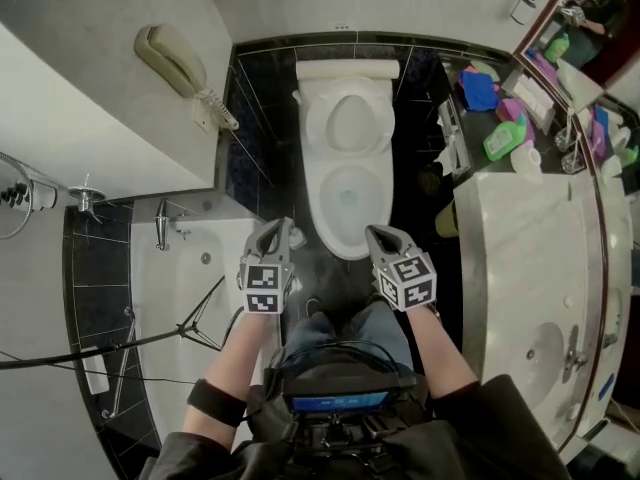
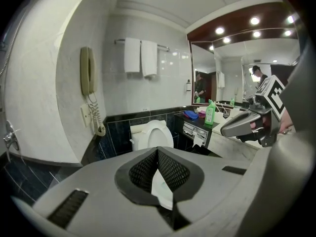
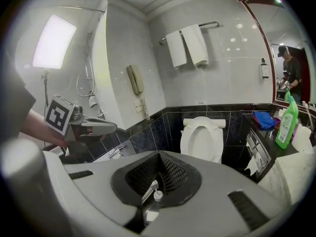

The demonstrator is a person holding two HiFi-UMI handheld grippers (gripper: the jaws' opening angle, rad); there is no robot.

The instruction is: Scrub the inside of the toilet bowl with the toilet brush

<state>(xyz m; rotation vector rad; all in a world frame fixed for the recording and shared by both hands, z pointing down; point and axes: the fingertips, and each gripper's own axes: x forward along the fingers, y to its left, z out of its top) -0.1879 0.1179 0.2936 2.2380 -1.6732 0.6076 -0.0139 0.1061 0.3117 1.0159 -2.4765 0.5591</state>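
Dead ahead of the left hand-held gripper [image 1: 272, 227] and right hand-held gripper [image 1: 384, 234], the toilet bowl [image 1: 322, 214] stretches away; both pairs of jaws are together, empty.

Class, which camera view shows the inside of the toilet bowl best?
The head view: it looks straight down into the open toilet bowl. Both gripper views show the raised seat from the front and almost nothing inside the bowl.
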